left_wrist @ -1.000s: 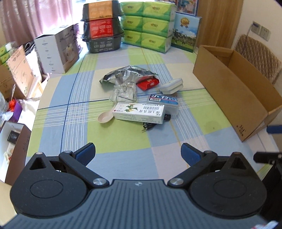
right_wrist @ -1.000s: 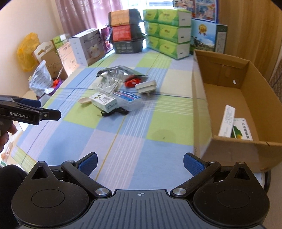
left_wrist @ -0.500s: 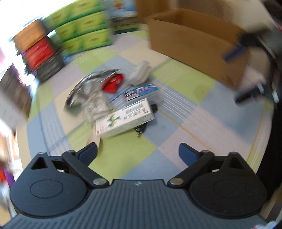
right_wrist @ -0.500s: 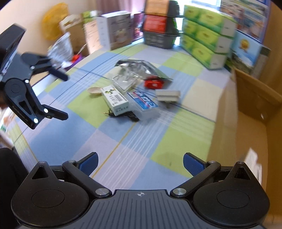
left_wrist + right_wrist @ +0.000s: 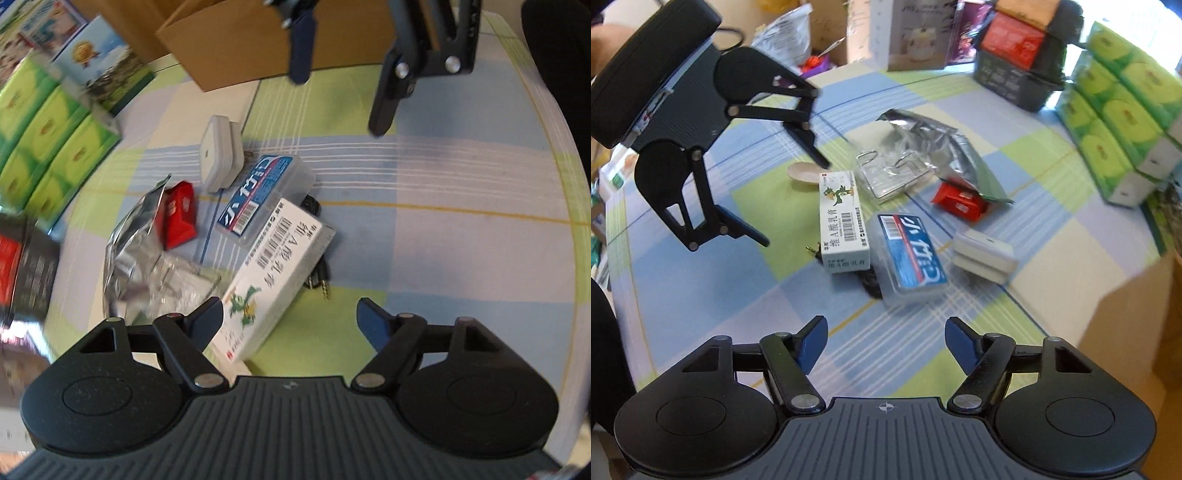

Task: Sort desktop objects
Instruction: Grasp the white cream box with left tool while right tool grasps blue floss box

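A pile lies on the checked cloth: a white medicine box [image 5: 277,273] [image 5: 844,225], a clear case with a blue label [image 5: 262,195] [image 5: 912,254], a white adapter [image 5: 219,158] [image 5: 982,254], a red packet [image 5: 179,216] [image 5: 960,201], a silver foil bag [image 5: 129,240] [image 5: 934,147], a clear wire-framed holder [image 5: 890,173], a beige spoon [image 5: 803,173] and a black cable [image 5: 321,280]. My left gripper [image 5: 290,321] [image 5: 792,201] hangs open just over the near end of the medicine box. My right gripper [image 5: 886,339] [image 5: 341,99] is open and empty, short of the blue case.
An open cardboard box [image 5: 240,40] [image 5: 1137,332] stands beside the pile. Green tissue packs [image 5: 1115,122] [image 5: 48,125] and stacked dark trays [image 5: 1019,55] line the far side. A white carton [image 5: 916,33] and bags sit beyond the table edge.
Both grippers have swung in toward the pile. The left one has dropped close over the medicine box. The right one has turned away from the cardboard box. Both stay open.
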